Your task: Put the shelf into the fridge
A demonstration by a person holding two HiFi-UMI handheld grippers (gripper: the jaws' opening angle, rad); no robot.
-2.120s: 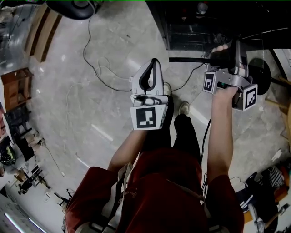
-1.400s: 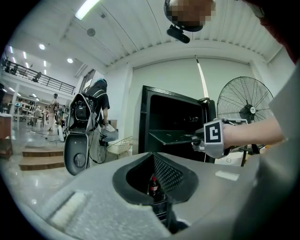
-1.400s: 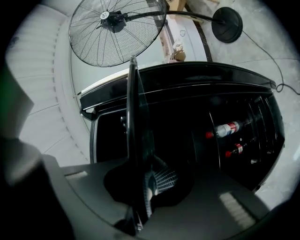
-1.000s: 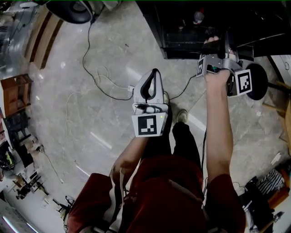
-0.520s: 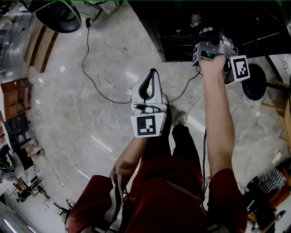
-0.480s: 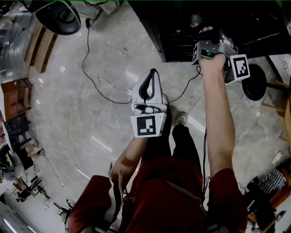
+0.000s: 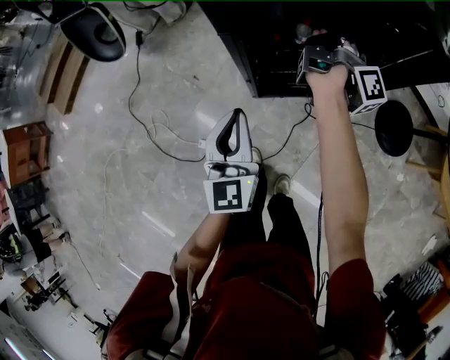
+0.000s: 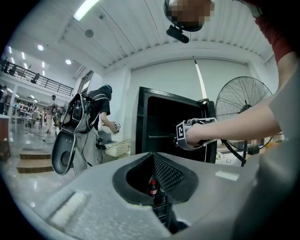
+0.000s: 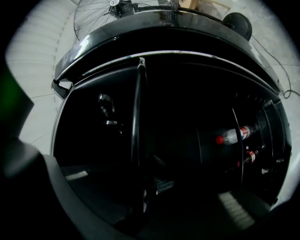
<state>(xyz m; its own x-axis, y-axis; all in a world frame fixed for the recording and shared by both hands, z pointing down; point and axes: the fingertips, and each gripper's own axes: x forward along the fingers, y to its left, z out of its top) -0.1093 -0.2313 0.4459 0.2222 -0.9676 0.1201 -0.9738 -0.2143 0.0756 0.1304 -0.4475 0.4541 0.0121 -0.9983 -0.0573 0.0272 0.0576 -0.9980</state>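
Grey marble floor [image 7: 140, 140], dark fridge [image 7: 281, 49] upper right of frame. R gripper [image 7: 320, 42] clamped on shelf [image 9: 137, 131] at fridge mouth; I judge shelf not seated yet. L gripper [image 7: 236, 116] closed, empty

Head camera looks steeply down; both claw cameras face the fridge [image 8: 159, 122], the right one nearest.

A big industrial hall, shown by its polished stone floor [image 7: 140, 183] strewn with cables [image 7: 144, 119], a tall pedestal fan [image 8: 243, 110], strip lights [image 8: 86, 8] and a railed upper gallery [image 8: 33, 79].
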